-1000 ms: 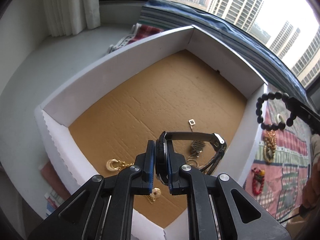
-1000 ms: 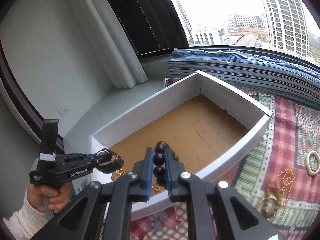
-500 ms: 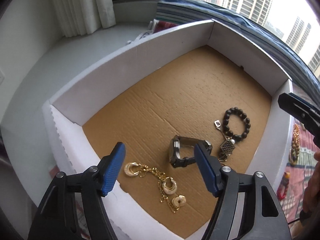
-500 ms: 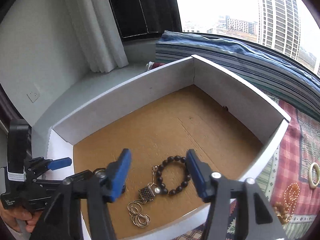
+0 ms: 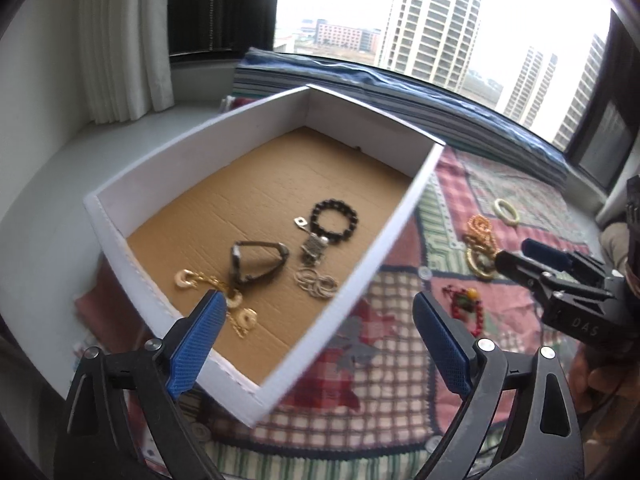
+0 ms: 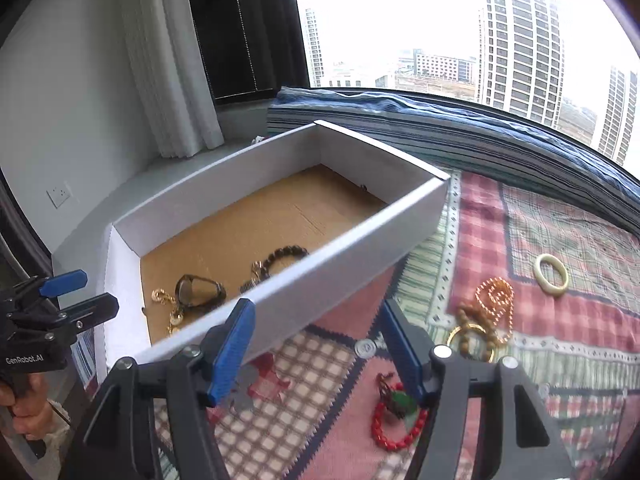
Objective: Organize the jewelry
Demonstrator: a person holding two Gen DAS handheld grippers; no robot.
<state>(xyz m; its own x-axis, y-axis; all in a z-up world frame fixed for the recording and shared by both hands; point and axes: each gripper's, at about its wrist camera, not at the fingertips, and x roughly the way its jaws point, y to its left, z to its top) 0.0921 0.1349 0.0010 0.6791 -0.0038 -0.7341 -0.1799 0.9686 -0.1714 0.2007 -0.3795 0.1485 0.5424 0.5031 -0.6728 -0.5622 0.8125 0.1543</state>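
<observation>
**Both grippers empty, next pieces wait on the cloth**

Landmark: the white cardboard box [image 5: 404,208] w/ brown floor.

Inside the box, near its front-left corner: wristwatch [image 5: 256,262] lying on its side, gold earring chain [image 5: 218,292] just beside it, black bead bracelet [image 5: 335,218] further in, silver pendant chain [image 5: 314,268] between the two. They're clustered at the near end, probably b/c that's the shortest reach over the wall.

Outside the box, to its right on the plaid cloth [image 6: 560,220]: red bead bracelet [image 6: 394,420] nearest, orange bead necklace [image 6: 494,296] and gold bangle [image 6: 468,334] touching each other, pale ring bangle [image 6: 552,274] furthest out. These are unsorted.

Left gripper [image 5: 316,340]: jaws opening, already wide, nothing btwn pads; it hangs over the box's front wall.

Right gripper [image 6: 320,348]: jaws opening, fairly wide, nothing btwn pads; it sits just outside the box's right wall, aimed down at the cloth. The red bead bracelet lies right below its right finger, so prob. the next pick.

Judgement: roughly half done. The tangled orange/gold pair may lift together.
</observation>
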